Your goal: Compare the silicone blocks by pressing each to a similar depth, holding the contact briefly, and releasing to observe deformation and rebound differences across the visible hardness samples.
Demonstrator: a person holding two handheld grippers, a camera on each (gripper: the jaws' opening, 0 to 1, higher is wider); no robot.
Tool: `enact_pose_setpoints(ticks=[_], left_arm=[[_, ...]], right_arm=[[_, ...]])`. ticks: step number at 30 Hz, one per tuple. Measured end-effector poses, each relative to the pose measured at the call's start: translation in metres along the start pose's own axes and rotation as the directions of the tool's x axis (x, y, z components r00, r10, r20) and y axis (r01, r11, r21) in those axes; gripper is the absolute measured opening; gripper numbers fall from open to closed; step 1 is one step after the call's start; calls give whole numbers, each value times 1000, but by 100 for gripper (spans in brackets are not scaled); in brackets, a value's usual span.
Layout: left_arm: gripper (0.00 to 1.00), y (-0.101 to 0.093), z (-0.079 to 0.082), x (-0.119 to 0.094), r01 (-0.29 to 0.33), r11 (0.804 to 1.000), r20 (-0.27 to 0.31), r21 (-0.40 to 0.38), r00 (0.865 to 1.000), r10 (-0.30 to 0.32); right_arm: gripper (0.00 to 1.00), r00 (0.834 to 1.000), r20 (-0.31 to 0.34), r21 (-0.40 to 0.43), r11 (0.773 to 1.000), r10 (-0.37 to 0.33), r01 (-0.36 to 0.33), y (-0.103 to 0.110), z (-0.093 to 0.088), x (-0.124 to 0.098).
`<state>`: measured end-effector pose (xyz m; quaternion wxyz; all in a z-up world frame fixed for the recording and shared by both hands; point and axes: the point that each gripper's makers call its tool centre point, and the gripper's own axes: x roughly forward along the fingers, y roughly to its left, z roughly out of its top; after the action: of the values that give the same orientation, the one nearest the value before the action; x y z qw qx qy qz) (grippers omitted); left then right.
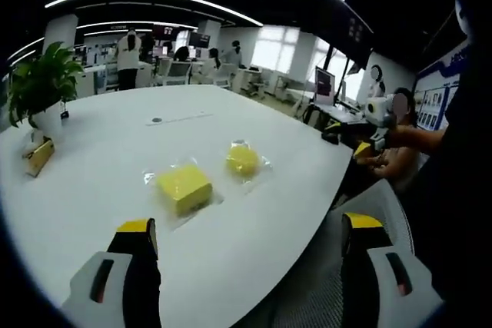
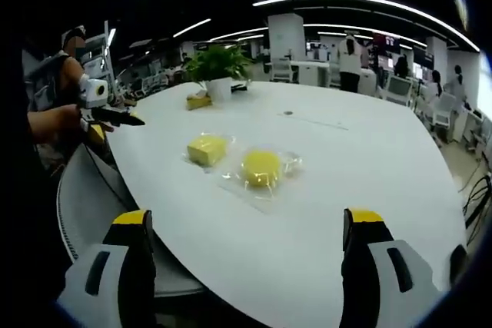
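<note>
yellow-tipped, the left gripper (image 1: 246, 232) and right gripper (image 2: 250, 224) both stand wide open and empty, held back at the table (image 1: 115, 136) edge, likely before pressing. beyond lie the square block (image 1: 184, 188) and round block (image 1: 243, 160), bagged, near each other.

There are 2 yellow silicone blocks on the white table (image 1: 115, 159): 1 square block (image 1: 184, 187) near the middle of the left gripper view and 1 round block (image 1: 243, 160) just to its right. Each sits in 1 clear wrapper. There is 1 potted plant (image 1: 42, 86) at the left.
</note>
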<state>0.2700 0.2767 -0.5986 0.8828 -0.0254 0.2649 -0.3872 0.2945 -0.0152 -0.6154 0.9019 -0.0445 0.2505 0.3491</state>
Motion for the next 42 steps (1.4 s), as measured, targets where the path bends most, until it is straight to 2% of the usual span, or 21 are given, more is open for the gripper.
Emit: enact_pose_setpoints(ticks=[4, 9, 16, 20, 24, 27, 29, 32, 37, 39, 42], left_arm=[[99, 3, 0, -2, -15, 1000, 9, 14, 1000, 15], [99, 3, 5, -2, -15, 1000, 32, 18, 999, 14], [99, 0, 2, 1, -4, 1000, 2, 26, 1000, 4], [99, 1, -1, 1, -6, 1000, -11, 24, 1000, 6], [99, 0, 0, 2, -2, 1000, -9, 25, 1000, 3], [99, -1, 1, 2, 0, 1000, -5, 25, 1000, 0], [99, 1, 0, 2, -7, 1000, -7, 24, 1000, 7], [99, 3, 2, 2, -17, 999, 1, 32, 1000, 17], [99, -1, 3, 2, 3, 1000, 21, 24, 1000, -3], [99, -1, -1, 3, 5, 1000, 14, 25, 1000, -5], [99, -2, -6, 4, 18, 999, 8, 36, 1000, -18]], right_arm=[[96, 998, 59, 4, 1000, 29, -29, 6, 11, 0], [96, 997, 70, -8, 999, 42, -41, 9, 12, 3], [96, 999, 33, 15, 999, 41, -42, 10, 4, 5], [96, 999, 33, -3, 999, 36, -36, 11, 3, 4], [96, 999, 26, 2, 1000, 30, -30, 10, -1, 1], [96, 998, 58, 25, 999, 33, -34, 10, 3, -2], [96, 998, 58, 27, 999, 37, -38, 10, 3, -2], [96, 999, 41, 24, 999, 35, -36, 10, -1, -1], [96, 999, 27, 25, 999, 42, -43, 10, -8, 2], [96, 1000, -5, 21, 999, 31, -31, 6, -16, 5], [96, 999, 2, 28, 999, 36, -36, 6, -16, 5]])
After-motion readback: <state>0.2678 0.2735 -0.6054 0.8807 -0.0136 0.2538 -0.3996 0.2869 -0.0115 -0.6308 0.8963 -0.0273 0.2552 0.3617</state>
